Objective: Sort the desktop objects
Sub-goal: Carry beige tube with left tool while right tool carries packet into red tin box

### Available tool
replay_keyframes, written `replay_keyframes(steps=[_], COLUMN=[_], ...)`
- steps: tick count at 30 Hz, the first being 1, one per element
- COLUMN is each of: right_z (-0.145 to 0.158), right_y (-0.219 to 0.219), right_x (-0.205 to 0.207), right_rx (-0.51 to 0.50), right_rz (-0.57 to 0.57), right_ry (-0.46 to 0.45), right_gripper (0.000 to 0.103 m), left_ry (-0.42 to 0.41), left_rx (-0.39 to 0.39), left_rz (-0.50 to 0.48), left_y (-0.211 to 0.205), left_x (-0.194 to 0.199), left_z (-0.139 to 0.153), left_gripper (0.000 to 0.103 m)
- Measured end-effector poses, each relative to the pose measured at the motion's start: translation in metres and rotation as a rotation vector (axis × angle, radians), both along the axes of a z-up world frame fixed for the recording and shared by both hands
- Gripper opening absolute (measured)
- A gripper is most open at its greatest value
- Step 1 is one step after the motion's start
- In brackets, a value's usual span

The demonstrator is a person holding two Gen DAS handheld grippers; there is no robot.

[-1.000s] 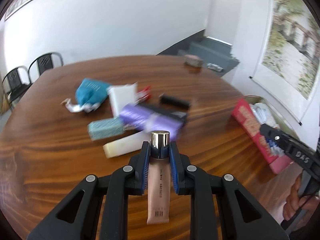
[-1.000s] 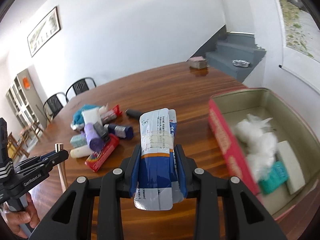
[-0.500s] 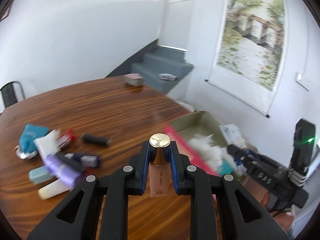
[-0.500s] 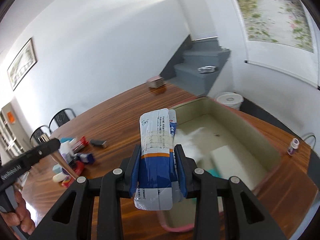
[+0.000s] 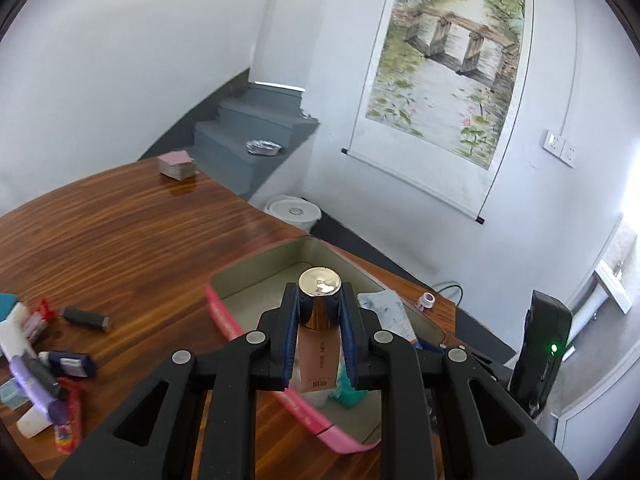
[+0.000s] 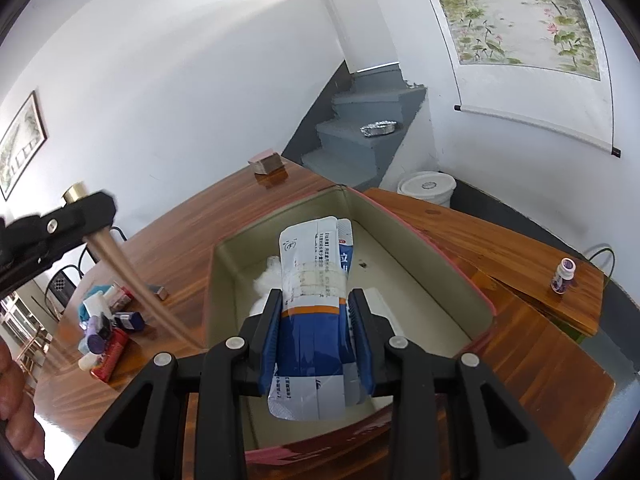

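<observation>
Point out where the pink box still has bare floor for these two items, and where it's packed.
Inside the pink box, bare floor runs along the far wall and the right-hand wall, beyond the white block. The near-left part is crowded with white wadding and a teal item. On the table, the wood between the box and the item pile is bare.
</observation>
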State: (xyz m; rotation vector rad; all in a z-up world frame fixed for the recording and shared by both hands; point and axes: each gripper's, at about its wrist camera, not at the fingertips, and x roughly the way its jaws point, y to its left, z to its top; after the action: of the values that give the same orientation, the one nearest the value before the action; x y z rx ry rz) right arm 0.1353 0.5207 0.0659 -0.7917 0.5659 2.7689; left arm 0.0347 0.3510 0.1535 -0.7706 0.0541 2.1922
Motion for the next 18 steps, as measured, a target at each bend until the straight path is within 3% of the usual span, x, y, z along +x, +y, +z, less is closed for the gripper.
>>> replay_keyframes(steps=[18], right_z=[-0.012], right_y=[0.010], right_x=[-0.011], right_rx=[-0.006], right_rz=[0.043], right_ry=[-0.038], right_gripper=[0.038], left_ry=[-0.141], left_rx=[-0.101], left_rz=[0.043], left_y=[0.038], left_x=[-0.042], left_z=[-0.051], left_gripper=[0.022])
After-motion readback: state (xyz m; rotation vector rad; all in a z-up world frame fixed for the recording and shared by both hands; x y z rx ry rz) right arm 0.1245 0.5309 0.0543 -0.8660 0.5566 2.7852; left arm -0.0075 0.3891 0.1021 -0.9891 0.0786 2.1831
